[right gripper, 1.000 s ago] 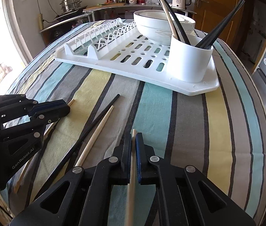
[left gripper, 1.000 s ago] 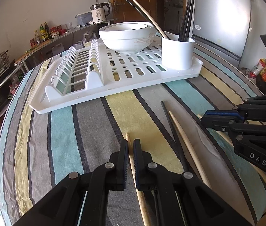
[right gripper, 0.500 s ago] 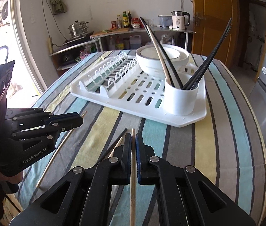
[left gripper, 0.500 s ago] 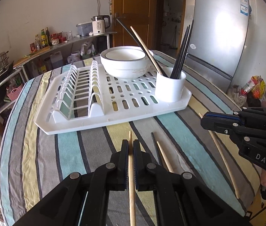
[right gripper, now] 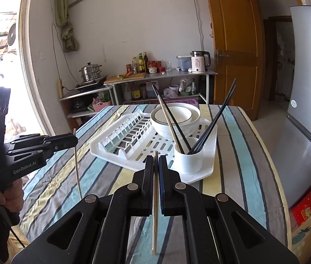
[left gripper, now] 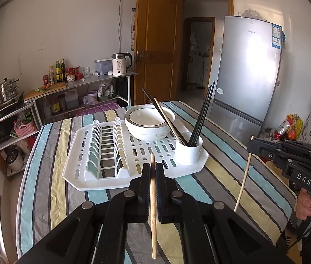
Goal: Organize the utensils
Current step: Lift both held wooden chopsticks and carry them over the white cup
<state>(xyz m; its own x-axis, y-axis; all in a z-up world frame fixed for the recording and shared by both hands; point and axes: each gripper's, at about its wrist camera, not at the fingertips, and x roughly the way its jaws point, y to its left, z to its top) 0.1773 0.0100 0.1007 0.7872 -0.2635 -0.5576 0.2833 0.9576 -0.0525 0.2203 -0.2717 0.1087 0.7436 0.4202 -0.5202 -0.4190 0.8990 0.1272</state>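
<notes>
My left gripper (left gripper: 152, 167) is shut on a wooden chopstick (left gripper: 153, 209) and holds it high above the striped table. My right gripper (right gripper: 155, 160) is shut on another wooden chopstick (right gripper: 155, 209), also lifted. Each gripper shows in the other's view: the right one (left gripper: 252, 146) with its chopstick (left gripper: 243, 176), the left one (right gripper: 75, 139) with its chopstick (right gripper: 77, 167). A white utensil cup (left gripper: 188, 151) (right gripper: 188, 159) stands on the white dish rack (left gripper: 111, 154) (right gripper: 133, 140), holding several black chopsticks and one wooden one.
A white bowl (left gripper: 150, 122) (right gripper: 175, 116) sits on the rack behind the cup. The striped tablecloth (left gripper: 45, 176) covers the table. A grey fridge (left gripper: 247, 70) stands to the right, a shelf with kettle and bottles (left gripper: 78, 81) behind.
Both grippers rose from the table and pulled back, each lifting its wooden chopstick. The rack and cup now sit farther away. The loose chopsticks on the cloth are out of sight.
</notes>
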